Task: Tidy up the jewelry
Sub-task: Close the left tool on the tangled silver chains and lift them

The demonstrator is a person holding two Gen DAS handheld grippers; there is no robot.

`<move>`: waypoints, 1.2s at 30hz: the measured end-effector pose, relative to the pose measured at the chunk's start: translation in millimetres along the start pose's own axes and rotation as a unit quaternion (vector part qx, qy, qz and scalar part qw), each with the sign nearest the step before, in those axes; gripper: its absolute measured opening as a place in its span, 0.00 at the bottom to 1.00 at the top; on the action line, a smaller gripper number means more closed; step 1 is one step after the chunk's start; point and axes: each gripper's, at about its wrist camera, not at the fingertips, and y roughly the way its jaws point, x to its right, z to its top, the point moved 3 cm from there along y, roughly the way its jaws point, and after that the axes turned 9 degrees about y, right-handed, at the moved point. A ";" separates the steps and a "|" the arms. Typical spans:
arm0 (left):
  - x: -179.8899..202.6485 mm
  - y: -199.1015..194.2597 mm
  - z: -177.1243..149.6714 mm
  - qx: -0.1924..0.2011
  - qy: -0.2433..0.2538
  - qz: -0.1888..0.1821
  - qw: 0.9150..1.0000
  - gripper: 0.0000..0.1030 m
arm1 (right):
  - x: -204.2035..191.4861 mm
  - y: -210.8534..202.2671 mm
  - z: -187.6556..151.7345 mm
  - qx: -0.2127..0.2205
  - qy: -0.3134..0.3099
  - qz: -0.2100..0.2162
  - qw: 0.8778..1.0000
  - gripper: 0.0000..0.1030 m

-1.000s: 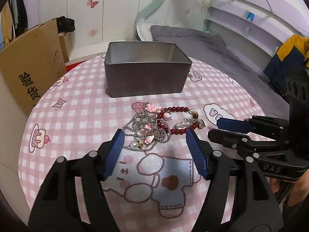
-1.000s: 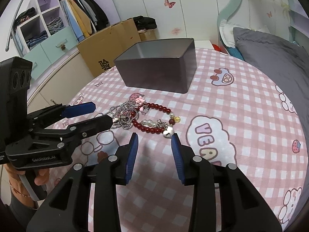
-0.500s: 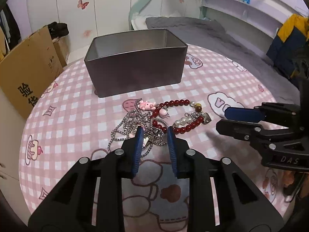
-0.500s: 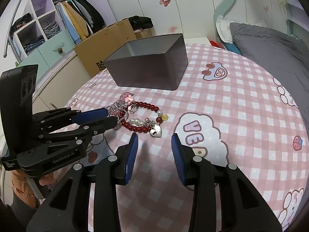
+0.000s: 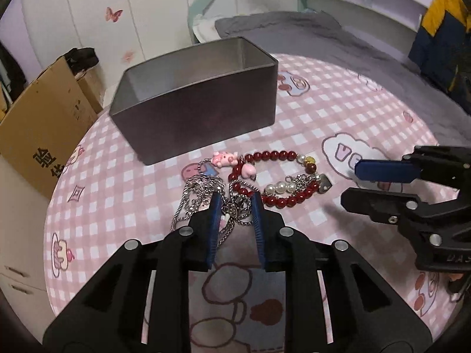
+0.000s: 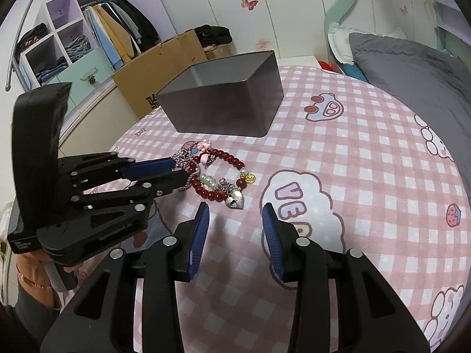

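Now, left gripper (image 5: 234,206) fingers closing on chain (image 5: 191,197), right gripper (image 6: 235,216) released, "DAS" label.

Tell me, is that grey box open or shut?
Open. The grey metal box has no lid on it, and both views look past its rim at the bare inner walls.

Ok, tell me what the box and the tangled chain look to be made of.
Box: apparently thin sheet metal, matte grey outside with a dull brushed sheen inside.
Chain: looks like silvery metal, from its small glinting links; plating or steel cannot be told.
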 end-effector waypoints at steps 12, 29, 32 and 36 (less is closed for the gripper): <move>-9.2 -6.2 -3.3 0.012 -0.029 -0.019 0.999 0.17 | 1.6 0.8 0.2 -0.002 0.003 0.001 1.000 0.35; -66.2 -93.5 -10.3 0.149 -0.160 -0.155 0.963 0.17 | -47.1 6.1 3.6 0.000 -0.051 0.023 0.998 0.35; -67.9 -102.6 -9.0 0.161 -0.164 -0.159 0.960 0.17 | -66.2 14.1 5.1 -0.004 -0.072 0.035 0.997 0.35; -71.7 -113.4 -9.8 0.175 -0.160 -0.163 0.958 0.17 | -87.6 22.8 7.6 -0.001 -0.093 0.043 0.995 0.35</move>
